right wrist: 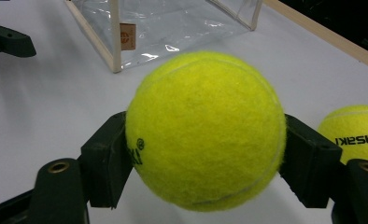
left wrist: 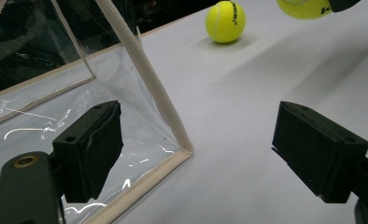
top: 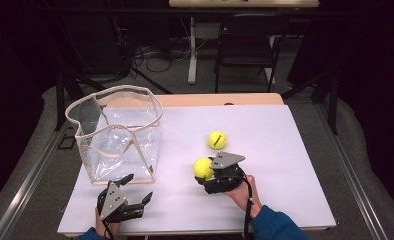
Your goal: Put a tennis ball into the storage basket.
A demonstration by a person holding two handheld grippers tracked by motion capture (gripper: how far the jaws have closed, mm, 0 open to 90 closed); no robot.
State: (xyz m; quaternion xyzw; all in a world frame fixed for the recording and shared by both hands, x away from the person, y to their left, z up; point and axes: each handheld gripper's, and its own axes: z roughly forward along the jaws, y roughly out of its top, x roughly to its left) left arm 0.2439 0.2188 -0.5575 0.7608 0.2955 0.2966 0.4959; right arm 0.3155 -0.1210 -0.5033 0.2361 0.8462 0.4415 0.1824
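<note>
The right gripper (top: 208, 172) clamps a ball (right wrist: 205, 130) across its middle, probably just clear of the table (top: 295, 190), ready to carry to the clear bag (top: 116, 135). The left gripper (top: 137, 192) waits wide open, empty, near the bag's front corner. A second ball (top: 217, 139) lies beyond.

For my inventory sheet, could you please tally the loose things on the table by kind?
Yellow tennis balls: 2, the held ball in the right tongs and the free ball lying on the white table.
Clear bag with beige trim: 1.
Total: 3.
</note>
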